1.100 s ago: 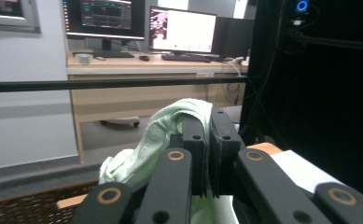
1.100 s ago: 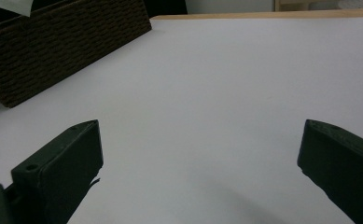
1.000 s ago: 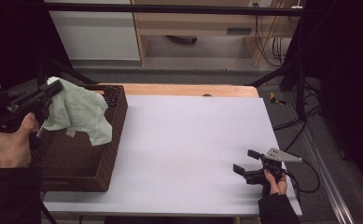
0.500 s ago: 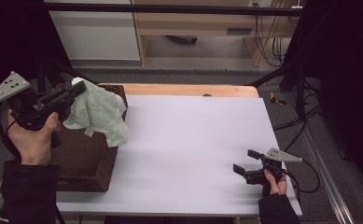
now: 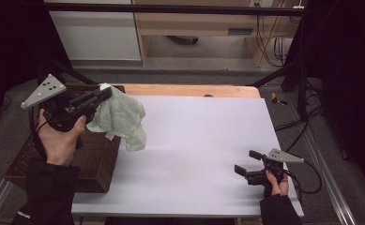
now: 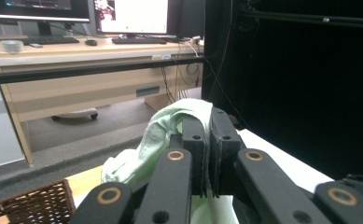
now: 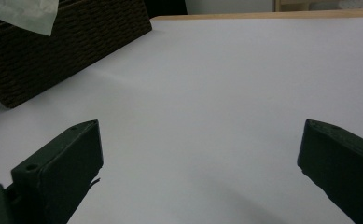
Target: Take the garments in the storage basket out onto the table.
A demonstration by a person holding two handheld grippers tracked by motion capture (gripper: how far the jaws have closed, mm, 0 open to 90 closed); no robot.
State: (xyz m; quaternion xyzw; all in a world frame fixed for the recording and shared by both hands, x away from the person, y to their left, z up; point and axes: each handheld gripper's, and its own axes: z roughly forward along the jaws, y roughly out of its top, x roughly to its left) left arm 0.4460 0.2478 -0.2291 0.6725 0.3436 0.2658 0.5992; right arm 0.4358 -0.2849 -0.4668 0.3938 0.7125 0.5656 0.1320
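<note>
In the high view the left gripper (image 5: 106, 93) sits at the left of the frame, its jaws clamped on a pale green cloth (image 5: 121, 117) that hangs in the air over the right edge of the wicker basket (image 5: 93, 161) and the near strip of white table (image 5: 203, 136). A small tag, probably a label, shows on the cloth's lower fold. At the lower right the right gripper (image 5: 247, 162) rests low over the table, jaws wide apart with nothing between them
</note>
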